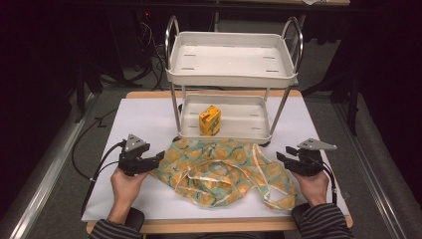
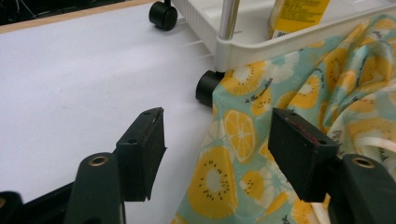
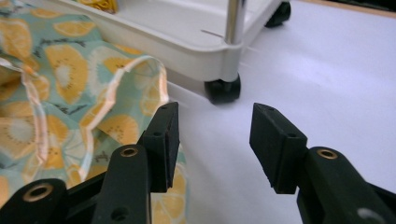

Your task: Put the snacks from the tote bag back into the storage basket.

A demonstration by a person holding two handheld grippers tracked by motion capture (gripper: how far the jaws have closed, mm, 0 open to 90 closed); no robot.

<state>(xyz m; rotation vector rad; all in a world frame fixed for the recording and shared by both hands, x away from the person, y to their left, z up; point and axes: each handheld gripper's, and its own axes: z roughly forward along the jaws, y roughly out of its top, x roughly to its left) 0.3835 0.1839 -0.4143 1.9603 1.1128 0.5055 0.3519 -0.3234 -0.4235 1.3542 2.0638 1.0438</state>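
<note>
Nearest to me, my two hands come in at the bottom of the high view, each sleeve striped dark. My left gripper [image 1: 158, 158] sits at the left edge of the crumpled teal fabric bag printed with yellow and orange fruit slices [image 1: 224, 169]. In the left gripper view its jaws stand spread, with the bag's edge [image 2: 243, 154] lying under the gap between them; the pads do not press on the cloth. My right gripper [image 1: 282, 158] is at the bag's right edge, also spread: in the right gripper view one jaw hangs over the bag's cloth [image 3: 70, 88] and the other over the bare white table sheet [image 3: 336, 70], nothing pinched.

The bag lies flat and rumpled on the white sheet [image 1: 144, 124] between both grippers, its pale ribbon handles [image 1: 263, 174] looping across the right half. Its far edge reaches the foot of the small white two-tier trolley with metal posts and black castors [image 1: 231, 59], and I see cloth lying against a castor [image 2: 208, 86] in the left gripper view.

Farther off, a small yellow carton [image 1: 210, 120] stands upright on the trolley's lower tray. The upper tray sits above it, framed by curved metal handles.
</note>
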